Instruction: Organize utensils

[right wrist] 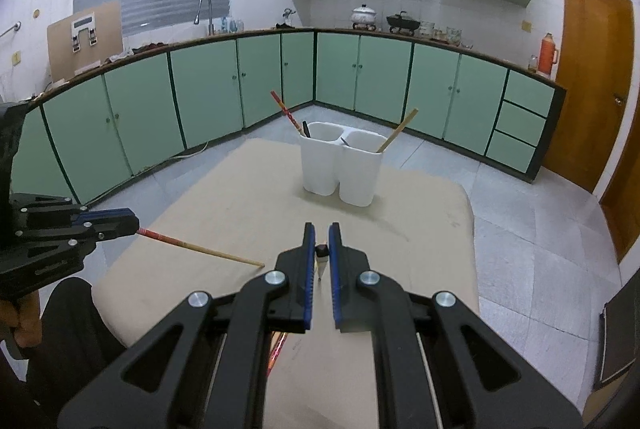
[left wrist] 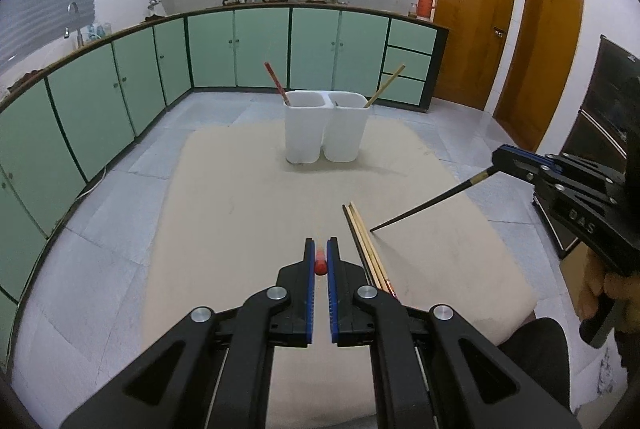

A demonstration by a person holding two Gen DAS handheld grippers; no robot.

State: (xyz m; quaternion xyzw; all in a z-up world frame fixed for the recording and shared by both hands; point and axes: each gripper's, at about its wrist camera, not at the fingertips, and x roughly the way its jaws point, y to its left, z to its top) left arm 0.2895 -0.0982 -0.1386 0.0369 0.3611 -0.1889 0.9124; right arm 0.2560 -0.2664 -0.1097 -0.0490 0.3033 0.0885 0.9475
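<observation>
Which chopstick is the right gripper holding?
The black chopstick, pinched at its thick end by the right gripper; the left gripper holds a red-ended one.

Both wrist views face the white holder (left wrist: 325,127); oblique, from above.

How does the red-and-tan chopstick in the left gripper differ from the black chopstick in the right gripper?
The red-and-tan chopstick has a red gripped end and a pale wooden tip; the black chopstick is dark all along, with a gold band near the gripped end. The left gripper holds the first, the right gripper the second. Both are clamped by one end, slanting down over the beige table cover.
</observation>
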